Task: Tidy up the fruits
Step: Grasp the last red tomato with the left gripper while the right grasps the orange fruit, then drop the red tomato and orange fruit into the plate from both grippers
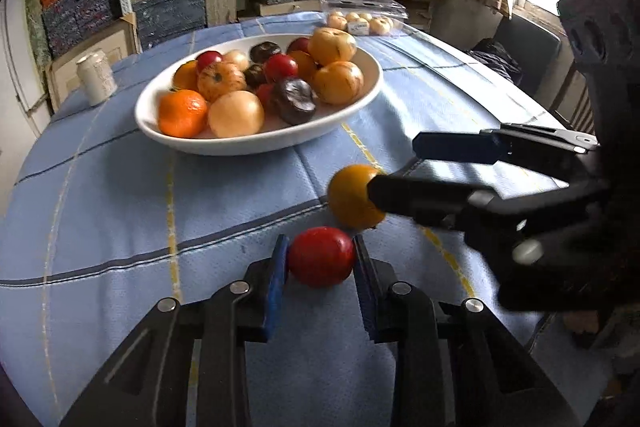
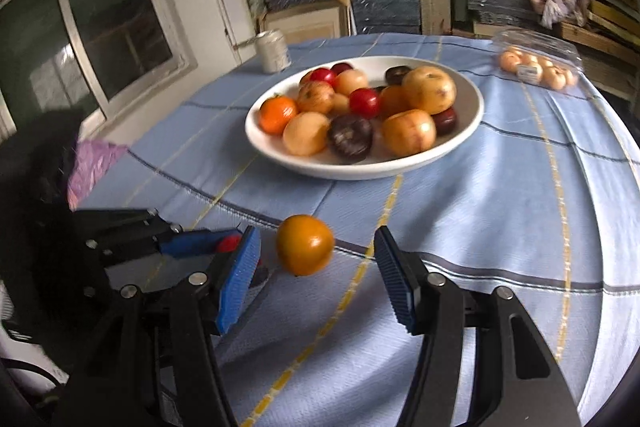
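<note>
Gathering the loose fruit into the white bowl (image 1: 352, 115) looks like the step in hand, with two pieces left out on the blue table (image 1: 120, 211).

In the left wrist view, the left gripper (image 1: 320, 259) sits at the bottom centre of the frame with a red fruit (image 1: 321, 256) between its blue pads. The jaws stand narrowly apart, both pads right against the fruit's sides; they appear to hold it, though whether it is lifted off the cloth I cannot tell.

In the right wrist view, the right gripper (image 2: 316, 255) has its jaws wide open, with an orange fruit (image 2: 305, 244) lying between them at lower centre. Neither pad touches it: there is clear cloth on both sides, more on the right. In the left wrist view the same orange fruit (image 1: 354, 195) shows at centre right, partly hidden by one dark finger.

The bowl lies in the upper middle of both frames, already heaped with orange, red, pale and dark fruit. A can (image 1: 96, 77) stands at upper left and a clear pack of small fruit (image 2: 538, 67) at upper right.

Next, I judge, the right jaws should close evenly on the orange fruit, which is round and may roll. The red fruit needs carrying up and forward to a gap in the bowl, set down gently so the pile does not spill.
</note>
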`<state>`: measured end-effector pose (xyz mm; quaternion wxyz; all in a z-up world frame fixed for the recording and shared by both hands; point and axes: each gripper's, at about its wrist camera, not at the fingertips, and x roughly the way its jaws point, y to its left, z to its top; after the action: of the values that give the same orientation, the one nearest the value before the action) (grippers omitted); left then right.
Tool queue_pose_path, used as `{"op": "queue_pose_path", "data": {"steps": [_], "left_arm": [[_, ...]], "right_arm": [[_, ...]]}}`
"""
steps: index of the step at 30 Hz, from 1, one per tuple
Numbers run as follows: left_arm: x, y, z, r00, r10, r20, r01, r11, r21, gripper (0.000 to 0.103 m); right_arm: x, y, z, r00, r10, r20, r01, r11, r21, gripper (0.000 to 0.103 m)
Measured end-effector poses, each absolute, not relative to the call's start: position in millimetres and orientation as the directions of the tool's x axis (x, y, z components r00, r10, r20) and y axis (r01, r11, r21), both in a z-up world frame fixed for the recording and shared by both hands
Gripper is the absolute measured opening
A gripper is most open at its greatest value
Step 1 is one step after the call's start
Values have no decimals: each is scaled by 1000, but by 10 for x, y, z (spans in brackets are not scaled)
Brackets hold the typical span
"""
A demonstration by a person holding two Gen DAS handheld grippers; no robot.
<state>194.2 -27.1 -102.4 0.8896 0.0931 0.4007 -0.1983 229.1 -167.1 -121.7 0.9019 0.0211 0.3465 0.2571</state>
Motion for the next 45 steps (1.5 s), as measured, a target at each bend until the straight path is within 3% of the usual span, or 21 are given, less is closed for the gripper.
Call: {"op": "queue_pose_path", "data": {"steps": [5,9,15,23,35,38,40,41,44,45], "left_arm": [[1970,-181,-987,612,-254,-749,395,918,11,32],[2000,-147,-1017,602,-242,-761,383,924,9,32],[2020,-139,-986,618,-230,-752,371,929,21,32],[2471,-28,-549,687,-191,-701,323,944,59,32],[3617,69,-375,693,-159,-703,201,979,-23,32],[3751,86,-419,689,-143,-710,166,985,-37,36],[3753,112,-425,700,-128,-702,145,989,-35,53],[3734,122,-420,709,-126,-694,138,990,-38,60],[3632,133,-416,721,-96,-686,120,993,-13,64],[3595,136,-412,722,-89,-686,115,993,-8,67]], "right_arm": [[2403,-1566,-1298,589,484,-648,-456,860,228,55],[2478,-1535,-1362,546,503,-670,-458,849,263,37],[2448,-1595,-1319,564,520,-642,-451,845,288,36],[2614,-1859,-793,679,503,-535,-410,864,292,36],[3778,-1588,-677,696,423,-580,-344,906,247,36],[3933,-1536,-724,702,398,-590,-334,916,220,37],[3917,-1562,-735,715,390,-581,-333,920,208,55],[3877,-1589,-723,732,376,-568,-324,926,195,58],[3725,-1697,-705,753,369,-545,-313,929,197,60],[3661,-1738,-705,759,367,-538,-306,930,202,67]]}}
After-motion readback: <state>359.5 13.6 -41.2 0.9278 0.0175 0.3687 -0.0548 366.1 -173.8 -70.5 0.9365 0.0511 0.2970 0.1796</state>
